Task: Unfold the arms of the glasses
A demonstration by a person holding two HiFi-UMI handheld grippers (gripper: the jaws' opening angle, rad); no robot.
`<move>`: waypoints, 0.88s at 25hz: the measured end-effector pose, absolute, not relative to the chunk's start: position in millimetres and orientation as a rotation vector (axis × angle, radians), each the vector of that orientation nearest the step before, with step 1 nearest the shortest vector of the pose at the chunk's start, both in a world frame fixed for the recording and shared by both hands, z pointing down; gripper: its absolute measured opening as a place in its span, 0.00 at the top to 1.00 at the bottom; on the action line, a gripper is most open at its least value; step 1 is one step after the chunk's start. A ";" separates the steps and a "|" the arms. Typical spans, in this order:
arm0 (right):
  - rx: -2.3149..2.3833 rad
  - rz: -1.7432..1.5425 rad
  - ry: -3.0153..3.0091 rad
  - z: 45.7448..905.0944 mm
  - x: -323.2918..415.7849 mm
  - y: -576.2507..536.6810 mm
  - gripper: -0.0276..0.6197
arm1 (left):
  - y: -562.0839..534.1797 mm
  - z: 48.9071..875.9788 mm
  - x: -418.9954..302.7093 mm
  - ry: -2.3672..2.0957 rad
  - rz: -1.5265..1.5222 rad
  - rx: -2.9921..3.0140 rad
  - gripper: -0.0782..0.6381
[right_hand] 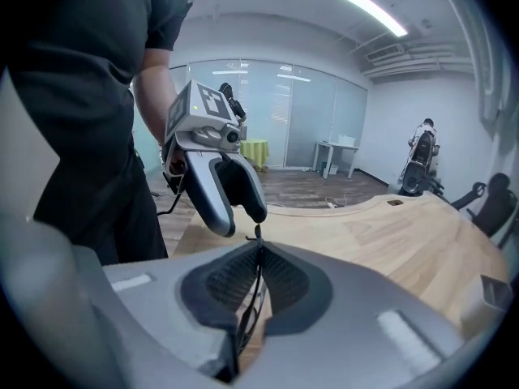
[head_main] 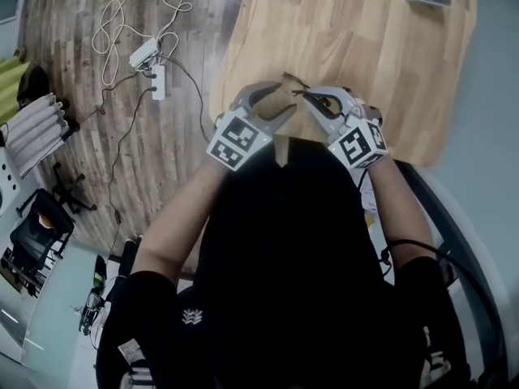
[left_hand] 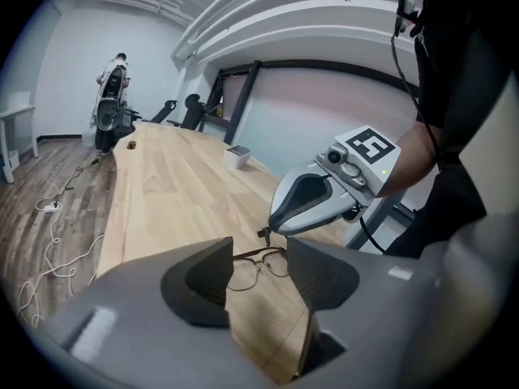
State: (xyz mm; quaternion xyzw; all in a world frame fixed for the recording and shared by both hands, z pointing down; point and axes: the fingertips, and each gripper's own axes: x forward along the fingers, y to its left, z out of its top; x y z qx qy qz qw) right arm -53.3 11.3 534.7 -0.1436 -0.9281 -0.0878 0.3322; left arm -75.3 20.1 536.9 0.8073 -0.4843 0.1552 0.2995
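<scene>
Wood table (left_hand: pixel 162 185): R hand-held gripper (right_hand: pixel 258 258) clenched on glasses (left_hand: pixel 258 267), lenses seen only in L gripper view; L hand-held gripper (left_hand: pixel 259 254) released.

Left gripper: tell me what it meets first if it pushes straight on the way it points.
Most likely the glasses, pinched in the right gripper, straight ahead of the left gripper's open jaws. The wooden table lies behind them, though depth is unclear.

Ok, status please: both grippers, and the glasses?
Left gripper open, tips at the glasses, not gripping. Right gripper shut on glasses, held above the table. No obstacle seen between grippers.
</scene>
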 end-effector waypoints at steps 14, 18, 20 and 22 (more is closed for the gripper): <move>-0.347 -0.221 -2.497 523.7 -18.4 15.7 0.94 | 15.2 526.9 -13.9 -1.014 0.308 2.239 0.59; -0.332 -0.222 -2.496 521.4 -10.7 16.2 0.94 | 14.0 520.5 -3.9 -0.985 0.315 2.260 0.59; -0.316 -0.242 -2.502 521.6 -7.4 14.4 0.93 | 13.5 519.0 0.0 -0.980 0.321 2.266 0.59; -0.303 -0.257 -2.503 522.7 -3.0 14.1 0.93 | 15.1 518.4 3.9 -0.971 0.331 2.273 0.59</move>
